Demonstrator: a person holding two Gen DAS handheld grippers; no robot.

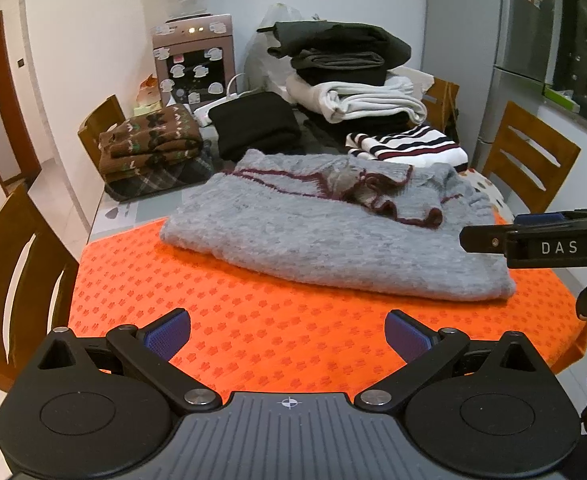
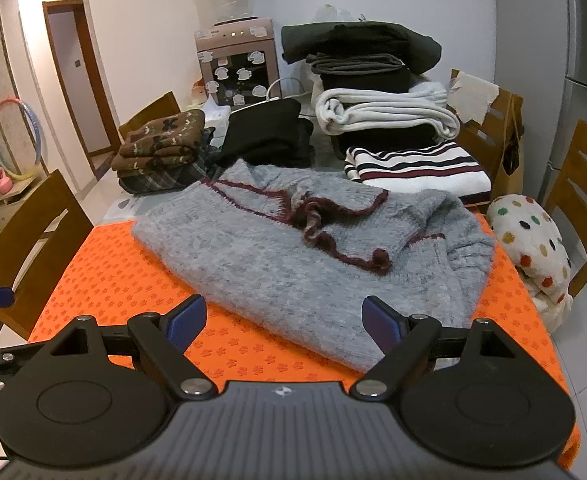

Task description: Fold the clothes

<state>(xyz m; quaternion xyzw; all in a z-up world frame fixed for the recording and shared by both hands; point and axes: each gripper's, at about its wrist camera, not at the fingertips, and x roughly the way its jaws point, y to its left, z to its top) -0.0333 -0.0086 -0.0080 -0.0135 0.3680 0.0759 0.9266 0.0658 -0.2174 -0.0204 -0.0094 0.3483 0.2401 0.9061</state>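
Orange mat [image 1: 277,332] covers the near end of the worktop [image 1: 149,208], dining room, wooden chairs round it. Grey sweater [image 1: 325,236] with maroon trim lies on the mat just ahead of both tongs, nearer the right pair. It looks partly folded: body doubled into a rough slab, sleeves thrown in across the chest, cuffs bunched and crumpled near the middle. Edges uneven, right side lumpy. Judging from that, the sleeve fold-in is there but the pile isn't a tidy packet; could want another fold and squaring, or it's a loose finish. Can't settle which.

Left tongs [image 1: 287,334] spread wide, nothing between them, hovering over bare mat short of the sweater's near hem. Right tongs [image 2: 283,320] also spread wide, holding nothing, near hem of the sweater lying just in front of and between the tips.

Beyond the sweater, far from both tongs: folded brown patterned knit [image 1: 149,140], black folded item [image 1: 259,128], striped top [image 1: 405,146], tall stack of dark and white clothes [image 1: 353,76]. Those sit folded. Polka-dot bundle [image 2: 533,236] off the right edge, not folded flat.
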